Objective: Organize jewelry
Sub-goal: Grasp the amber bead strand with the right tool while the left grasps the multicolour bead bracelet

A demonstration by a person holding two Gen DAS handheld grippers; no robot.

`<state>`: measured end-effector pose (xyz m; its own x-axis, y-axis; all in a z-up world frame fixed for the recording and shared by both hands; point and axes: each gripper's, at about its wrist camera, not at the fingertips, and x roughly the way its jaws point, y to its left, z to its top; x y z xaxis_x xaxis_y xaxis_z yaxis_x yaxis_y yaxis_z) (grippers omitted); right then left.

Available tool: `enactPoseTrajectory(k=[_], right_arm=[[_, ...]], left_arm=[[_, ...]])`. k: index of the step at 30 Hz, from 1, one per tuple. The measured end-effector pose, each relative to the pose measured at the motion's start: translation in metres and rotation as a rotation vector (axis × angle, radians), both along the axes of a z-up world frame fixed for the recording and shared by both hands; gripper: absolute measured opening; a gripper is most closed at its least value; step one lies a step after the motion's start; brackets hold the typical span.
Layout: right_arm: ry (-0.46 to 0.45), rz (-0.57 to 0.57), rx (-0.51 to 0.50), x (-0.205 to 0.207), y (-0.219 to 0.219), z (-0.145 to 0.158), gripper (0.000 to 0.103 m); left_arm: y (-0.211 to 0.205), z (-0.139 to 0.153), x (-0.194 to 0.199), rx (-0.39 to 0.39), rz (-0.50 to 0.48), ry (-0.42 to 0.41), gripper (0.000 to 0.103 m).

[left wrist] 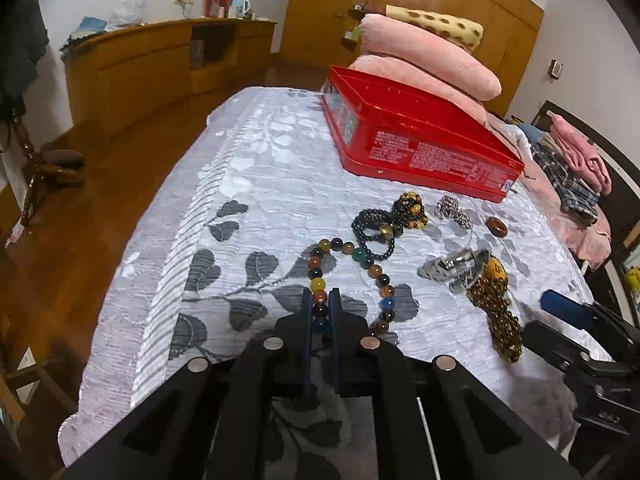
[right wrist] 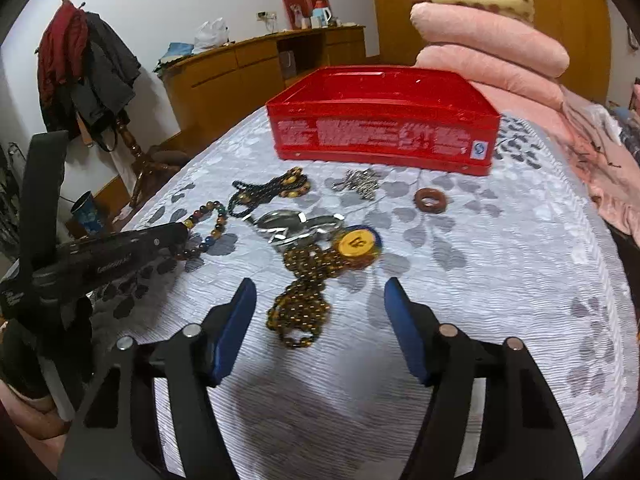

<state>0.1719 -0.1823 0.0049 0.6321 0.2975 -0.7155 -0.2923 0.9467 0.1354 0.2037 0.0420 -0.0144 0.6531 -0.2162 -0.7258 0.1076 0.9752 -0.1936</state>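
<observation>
We hold our left gripper low over the bedspread, its blue fingers pressed in on the near end of the multicoloured bead string, with one strand of beads caught between them. The rest of that string loops away to the right across the leaf-patterned cloth. Just beyond it lies a dark bead bracelet, touching a brown-and-gold beaded piece on its far side.

Our right gripper hovers with its blue pads spread wide, nothing between them. Ahead of the gap lies a brown bead chain in a heap, running up to a round yellow pendant (it carries a dark mark that we cannot read). Touching the pendant's far left side is a shiny silver piece; whether it is one item or several we cannot tell. Farther off sit a small silver chain cluster and, to its right and apart from the rest, a brown ring.

The red box stands open-topped at the far side of the jewelry, white print on its near wall; its inside does not show clearly. Behind it, pink pillows are stacked.
</observation>
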Motion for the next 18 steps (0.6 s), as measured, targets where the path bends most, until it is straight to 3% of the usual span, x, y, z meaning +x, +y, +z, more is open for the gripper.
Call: enactPoseTrajectory(k=[6, 12, 14, 16, 18], right_arm=[[0.052, -0.007, 0.004, 0.011, 0.007, -0.012, 0.05], [0.062, -0.014, -0.02, 0.02, 0.015, -0.017, 0.046], [0.061, -0.023, -0.033, 0.022, 0.017, -0.018, 0.041], [0.053, -0.024, -0.049, 0.023, 0.019, -0.018, 0.029], [0.046, -0.03, -0.067, 0.022, 0.02, -0.019, 0.026]], left_arm=[[0.001, -0.001, 0.005, 0.01, 0.003, 0.01, 0.008], [0.0, -0.002, 0.015, 0.012, 0.009, 0.005, 0.021], [-0.003, -0.002, 0.018, 0.027, 0.006, 0.0, 0.021], [-0.004, -0.003, 0.019, 0.037, 0.001, -0.004, 0.02], [-0.006, -0.003, 0.019, 0.045, -0.006, -0.007, 0.015]])
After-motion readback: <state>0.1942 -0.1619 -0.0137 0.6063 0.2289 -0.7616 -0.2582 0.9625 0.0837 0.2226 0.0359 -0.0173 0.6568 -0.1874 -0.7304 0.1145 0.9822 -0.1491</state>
